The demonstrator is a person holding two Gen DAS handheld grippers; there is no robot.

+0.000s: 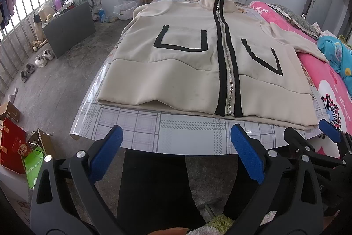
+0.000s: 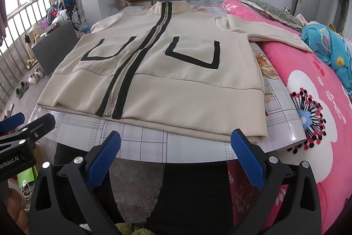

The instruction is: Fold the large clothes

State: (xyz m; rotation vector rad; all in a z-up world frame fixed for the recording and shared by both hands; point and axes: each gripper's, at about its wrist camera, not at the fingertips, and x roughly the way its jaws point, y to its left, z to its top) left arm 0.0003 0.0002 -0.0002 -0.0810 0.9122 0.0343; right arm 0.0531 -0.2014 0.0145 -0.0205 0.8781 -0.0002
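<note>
Both blue-padded fingers of the left gripper and the right gripper are spread wide with nothing between them, side by side short of the table's near edge, likely staged for a first grab. Just ahead of the fingertips the cream zip-up jacket with black stripes and a silver zipper lies flat, front up, hem nearest, on the glossy grey-plaid tablecloth, so it's spread for folding. Its far-right sleeve drapes onto the pink floral blanket, still unfolded.
</note>
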